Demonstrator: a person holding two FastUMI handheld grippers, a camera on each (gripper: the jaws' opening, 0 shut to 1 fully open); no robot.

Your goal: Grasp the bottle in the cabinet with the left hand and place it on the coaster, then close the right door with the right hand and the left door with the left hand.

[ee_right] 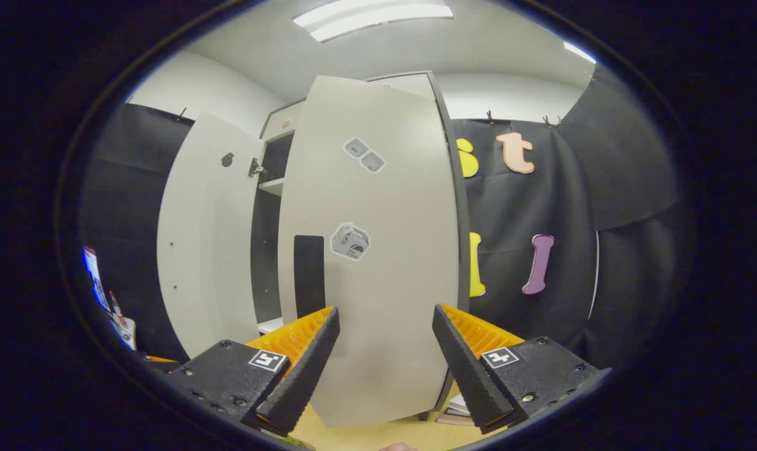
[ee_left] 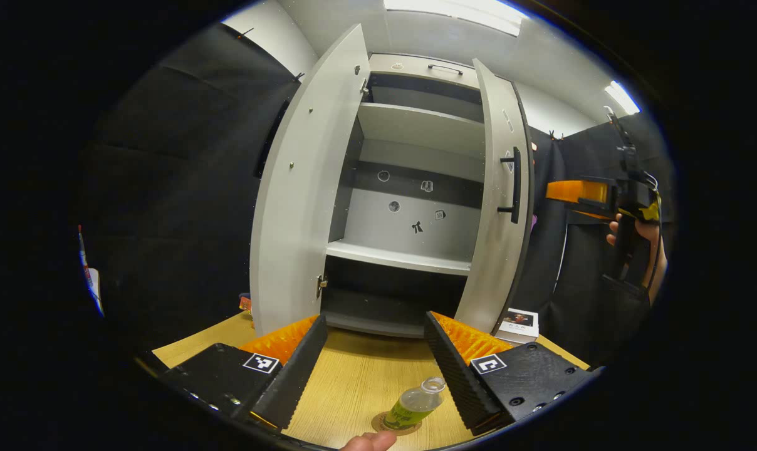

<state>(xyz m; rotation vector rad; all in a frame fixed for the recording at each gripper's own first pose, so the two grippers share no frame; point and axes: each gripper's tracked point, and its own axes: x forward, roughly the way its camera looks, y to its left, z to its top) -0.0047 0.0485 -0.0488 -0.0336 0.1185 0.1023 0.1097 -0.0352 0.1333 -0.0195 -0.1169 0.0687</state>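
Observation:
A small clear bottle [ee_left: 414, 404] with a green label stands on a round coaster [ee_left: 396, 428] on the wooden table, low in the left gripper view. My left gripper [ee_left: 374, 322] is open above it, nothing between its fingers; the bottle's cap lies close to the inner side of the right-hand finger. The grey cabinet stands behind with its left door [ee_left: 303, 188] and right door [ee_left: 497, 213] swung open and its shelves bare. My right gripper [ee_right: 386, 313] is open, facing the right door's outer face [ee_right: 378, 250] at close range. A hand holds that right gripper [ee_left: 551, 193] just right of the door.
A stack of books [ee_left: 520, 324] lies on the table [ee_left: 360, 376] at the foot of the right door, and the books [ee_right: 457, 407] also show under that door. A black handle [ee_left: 515, 185] is on the right door's front edge. A fingertip [ee_left: 369, 441] pokes in at the bottom.

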